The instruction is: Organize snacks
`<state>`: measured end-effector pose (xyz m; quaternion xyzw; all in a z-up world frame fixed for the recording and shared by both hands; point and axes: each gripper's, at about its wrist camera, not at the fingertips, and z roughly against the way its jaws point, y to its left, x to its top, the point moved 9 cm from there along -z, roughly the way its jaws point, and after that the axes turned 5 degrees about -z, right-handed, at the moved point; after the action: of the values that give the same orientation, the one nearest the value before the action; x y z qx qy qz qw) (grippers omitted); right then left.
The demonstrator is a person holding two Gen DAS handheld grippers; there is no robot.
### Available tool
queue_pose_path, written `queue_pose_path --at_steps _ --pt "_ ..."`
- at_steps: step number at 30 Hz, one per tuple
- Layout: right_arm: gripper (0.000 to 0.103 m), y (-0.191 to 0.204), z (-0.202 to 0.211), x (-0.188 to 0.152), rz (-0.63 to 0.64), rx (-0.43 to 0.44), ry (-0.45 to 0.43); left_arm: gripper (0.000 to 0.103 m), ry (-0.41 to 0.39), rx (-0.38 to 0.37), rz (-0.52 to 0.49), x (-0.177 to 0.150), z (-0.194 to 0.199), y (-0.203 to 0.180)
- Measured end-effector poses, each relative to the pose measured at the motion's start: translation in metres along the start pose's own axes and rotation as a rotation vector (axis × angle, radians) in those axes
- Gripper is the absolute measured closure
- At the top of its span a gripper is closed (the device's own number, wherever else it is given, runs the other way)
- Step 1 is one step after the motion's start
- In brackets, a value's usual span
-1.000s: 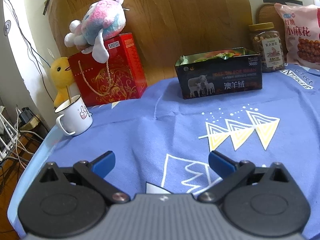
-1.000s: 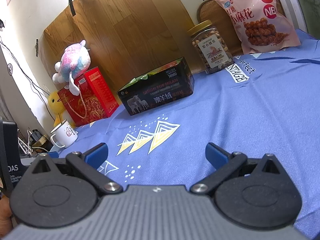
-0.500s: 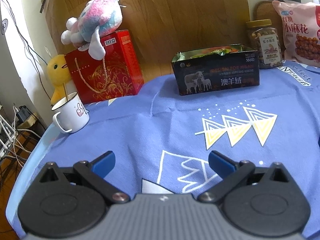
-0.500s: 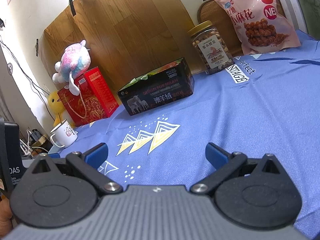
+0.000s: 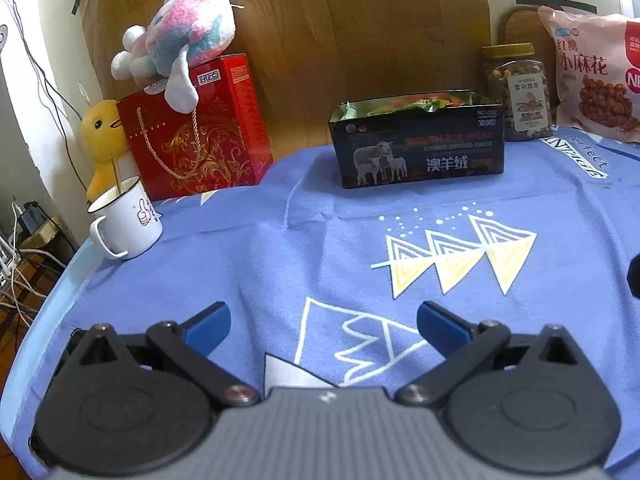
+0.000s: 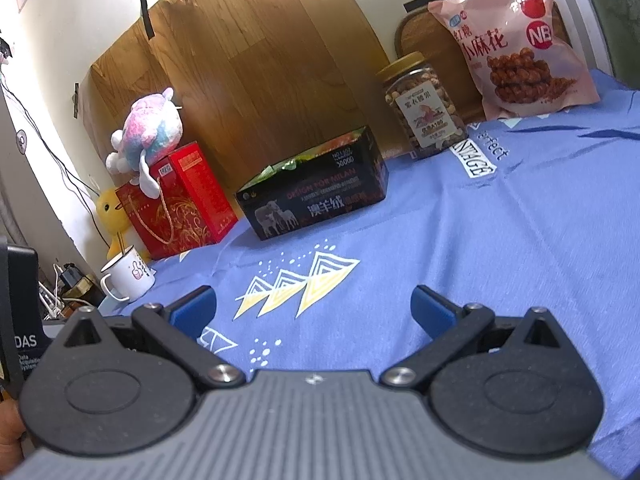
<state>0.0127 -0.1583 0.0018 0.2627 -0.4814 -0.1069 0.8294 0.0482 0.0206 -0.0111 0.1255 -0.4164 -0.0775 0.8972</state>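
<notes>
Left gripper (image 5: 323, 322) held low over blue cloth (image 5: 280, 264), blue-tipped fingers (image 5: 208, 326) spread wide, nothing between. Right gripper (image 6: 312, 312) likewise spread and empty, above same cloth; black ribbed housings, round pivot discs, steel rivets on both. Cloth soft, faintly creased, printed with white and yellow triangles (image 5: 452, 260) just ahead of the left tips. Farther back, near centre, stood black rectangular box (image 5: 418, 148), glossy card with sheep picture, open on top, crinkled green and orange wrappers showing at rim. Just right of box, clear round jar (image 5: 516, 92) of nuts, gold lid, paper label; beside that, puffy pink snack bag (image 5: 592, 76) leaned upright against wall. At left, red glossy gift bag (image 5: 200, 132) with gold scrollwork and cord handle, fuzzy pastel plush (image 5: 184, 40) resting on top, yellow plush duck (image 5: 100, 136) behind. White enamel mug (image 5: 128, 220) near table edge, thin stick standing inside. Wood-grain panel (image 5: 320, 40) taped to wall behind.
</notes>
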Motion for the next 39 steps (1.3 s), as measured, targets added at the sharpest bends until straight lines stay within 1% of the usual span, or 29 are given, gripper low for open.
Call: queue_pose_path --at_steps 4,15,39 --pt "0.0 0.0008 0.0017 0.0025 0.011 -0.001 -0.014 0.0 0.005 -0.011 0.004 0.0002 -0.0002 -0.0024" --pt "0.0 -0.0023 0.0004 0.0014 0.003 -0.005 -0.009 0.0 0.018 -0.029 0.0 -0.0017 -0.0024 -0.0085" --pt "0.0 -0.0035 -0.0003 0.0007 0.002 -0.011 -0.011 0.0 0.031 -0.036 0.014 -0.0041 -0.0067 -0.0065"
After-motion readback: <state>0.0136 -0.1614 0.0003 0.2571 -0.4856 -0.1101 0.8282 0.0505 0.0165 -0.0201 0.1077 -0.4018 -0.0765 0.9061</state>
